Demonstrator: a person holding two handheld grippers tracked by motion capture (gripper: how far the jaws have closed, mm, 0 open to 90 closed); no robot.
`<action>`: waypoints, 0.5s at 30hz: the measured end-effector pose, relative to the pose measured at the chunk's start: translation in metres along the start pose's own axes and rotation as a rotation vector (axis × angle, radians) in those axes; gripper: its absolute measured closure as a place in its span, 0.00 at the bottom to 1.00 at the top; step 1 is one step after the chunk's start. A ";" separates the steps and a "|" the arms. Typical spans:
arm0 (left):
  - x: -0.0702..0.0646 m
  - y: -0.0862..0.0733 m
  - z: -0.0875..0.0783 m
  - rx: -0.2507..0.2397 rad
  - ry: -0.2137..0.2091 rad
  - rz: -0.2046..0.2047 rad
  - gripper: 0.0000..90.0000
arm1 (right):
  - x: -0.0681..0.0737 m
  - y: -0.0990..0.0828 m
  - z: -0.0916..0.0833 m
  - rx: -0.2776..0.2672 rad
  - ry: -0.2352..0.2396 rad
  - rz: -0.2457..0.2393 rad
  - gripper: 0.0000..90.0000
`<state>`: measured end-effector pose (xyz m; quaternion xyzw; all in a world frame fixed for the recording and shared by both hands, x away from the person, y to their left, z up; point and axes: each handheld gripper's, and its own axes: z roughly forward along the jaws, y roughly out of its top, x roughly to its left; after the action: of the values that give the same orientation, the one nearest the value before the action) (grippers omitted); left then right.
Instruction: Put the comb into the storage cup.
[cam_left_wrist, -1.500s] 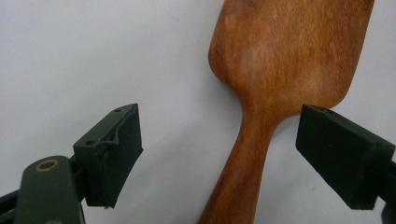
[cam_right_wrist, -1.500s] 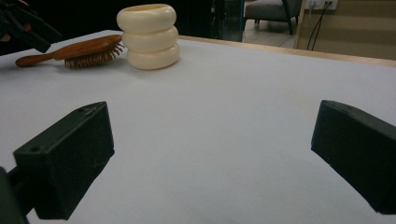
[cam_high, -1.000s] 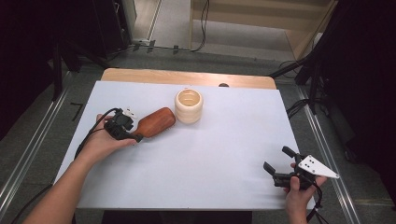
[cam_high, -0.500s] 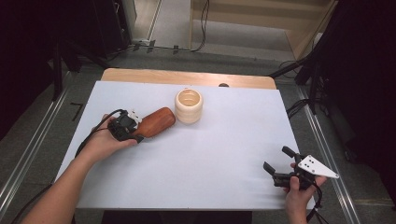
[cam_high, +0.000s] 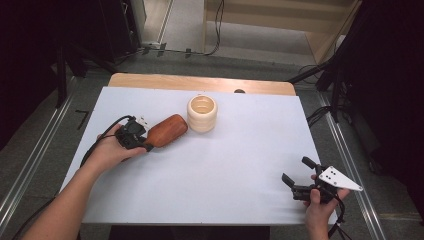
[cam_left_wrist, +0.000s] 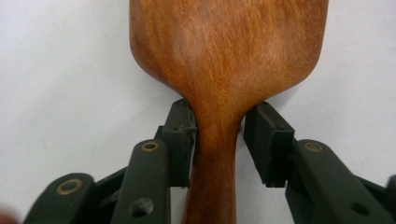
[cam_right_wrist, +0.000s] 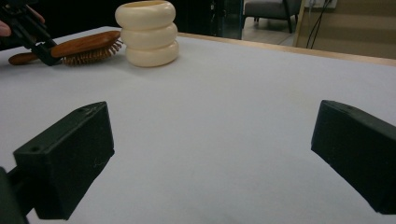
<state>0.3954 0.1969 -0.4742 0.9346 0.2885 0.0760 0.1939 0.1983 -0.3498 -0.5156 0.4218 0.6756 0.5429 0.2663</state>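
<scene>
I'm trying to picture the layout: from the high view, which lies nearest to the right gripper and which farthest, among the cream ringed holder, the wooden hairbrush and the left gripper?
1. cream ringed holder, table's far middle.
2. wooden hairbrush, just left of it.
3. left gripper, far left, on the brush's handle.

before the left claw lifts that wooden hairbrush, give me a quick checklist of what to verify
1. Left claw around the wooden hairbrush neck: ok, a jaw on each side where handle meets head; they have just been closing.
2. Pads firmly pressing: cannot tell; left pad touches, right pad looks barely off.
3. Brush lying flat, bristles down: ok.
4. Cream ribbed cup clear of the brush: not ok, it stands right beside the head.
5. Right claw out of the way: ok, open at the white table near corner.
</scene>
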 end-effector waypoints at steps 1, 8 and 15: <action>0.000 0.000 0.000 0.003 0.004 0.005 0.71 | 0.000 0.000 0.000 0.001 0.000 0.000 0.00; -0.001 0.000 -0.001 0.006 -0.004 0.015 0.76 | 0.000 0.000 0.000 0.005 0.002 -0.005 0.00; -0.003 -0.001 -0.001 0.003 0.006 0.035 0.80 | 0.000 0.000 0.001 0.005 0.000 -0.007 0.00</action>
<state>0.3920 0.1960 -0.4736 0.9395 0.2729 0.0820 0.1902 0.1988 -0.3495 -0.5156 0.4203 0.6784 0.5402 0.2669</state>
